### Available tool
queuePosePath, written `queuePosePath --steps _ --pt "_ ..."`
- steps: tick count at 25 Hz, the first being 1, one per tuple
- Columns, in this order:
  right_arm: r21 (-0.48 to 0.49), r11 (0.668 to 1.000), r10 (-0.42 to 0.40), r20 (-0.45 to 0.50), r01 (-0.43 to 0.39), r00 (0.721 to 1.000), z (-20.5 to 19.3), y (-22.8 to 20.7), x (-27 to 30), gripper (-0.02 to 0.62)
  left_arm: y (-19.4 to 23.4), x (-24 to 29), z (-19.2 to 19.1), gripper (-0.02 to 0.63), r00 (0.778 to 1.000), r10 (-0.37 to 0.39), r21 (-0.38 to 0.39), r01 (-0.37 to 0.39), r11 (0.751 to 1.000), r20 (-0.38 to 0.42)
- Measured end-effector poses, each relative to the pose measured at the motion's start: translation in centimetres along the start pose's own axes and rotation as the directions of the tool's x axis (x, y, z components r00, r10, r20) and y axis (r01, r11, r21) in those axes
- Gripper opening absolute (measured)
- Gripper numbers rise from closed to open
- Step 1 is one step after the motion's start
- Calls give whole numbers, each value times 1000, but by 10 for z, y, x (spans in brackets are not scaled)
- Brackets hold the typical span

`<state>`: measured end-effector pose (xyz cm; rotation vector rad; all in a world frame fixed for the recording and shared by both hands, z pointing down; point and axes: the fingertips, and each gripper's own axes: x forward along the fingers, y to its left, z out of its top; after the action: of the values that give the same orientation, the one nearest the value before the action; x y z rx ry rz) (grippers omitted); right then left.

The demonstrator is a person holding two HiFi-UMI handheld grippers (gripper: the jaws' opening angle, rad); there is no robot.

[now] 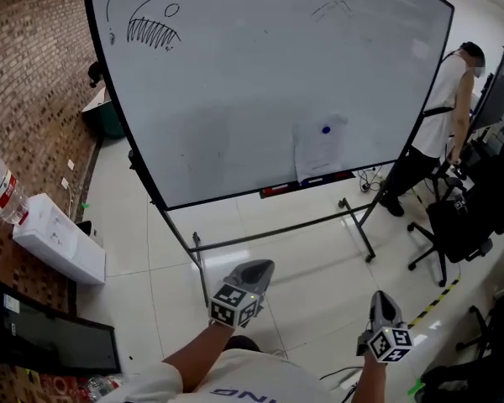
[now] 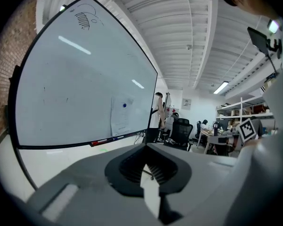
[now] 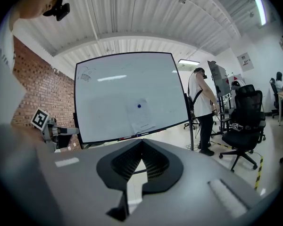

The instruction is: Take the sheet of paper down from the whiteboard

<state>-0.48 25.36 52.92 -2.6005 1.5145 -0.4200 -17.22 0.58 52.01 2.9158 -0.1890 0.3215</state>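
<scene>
From the head view, you face one whiteboard (image 1: pixel 260 82). One sheet of paper (image 1: pixel 319 151) hangs low on its right side under one blue magnet (image 1: pixel 325 129). Your left gripper (image 1: pixel 254 270) and right gripper (image 1: pixel 381 302) are well apart from it. In the left gripper view, the jaws are pressed together and hold nothing. The right gripper view shows the same.
</scene>
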Motion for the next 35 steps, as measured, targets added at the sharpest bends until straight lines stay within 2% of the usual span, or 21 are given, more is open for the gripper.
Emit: queuePosePath --steps 6,15,21,28,31,35 --pt "5 999 52 -2 -52 999 3 -5 17 6 -2 24 9 2 1000 22 11 -22 1000 0" --pt "1 1000 11 -36 -11 999 13 -66 67 6 11 117 27 2 1000 -5 -7 5 1000 29" --pt "-38 999 36 -62 -39 997 43 -103 155 6 48 202 48 2 999 37 9 -37 999 13" --pt "-78 994 74 -55 -78 996 96 -126 267 6 106 276 97 2 997 63 53 -64 997 35" --pt "-88 991 101 -54 -106 993 113 -130 304 6 124 297 124 1 994 84 56 -88 995 72" --pt "-111 976 179 -74 -186 981 127 -121 350 6 141 306 141 1 985 133 62 -140 988 106"
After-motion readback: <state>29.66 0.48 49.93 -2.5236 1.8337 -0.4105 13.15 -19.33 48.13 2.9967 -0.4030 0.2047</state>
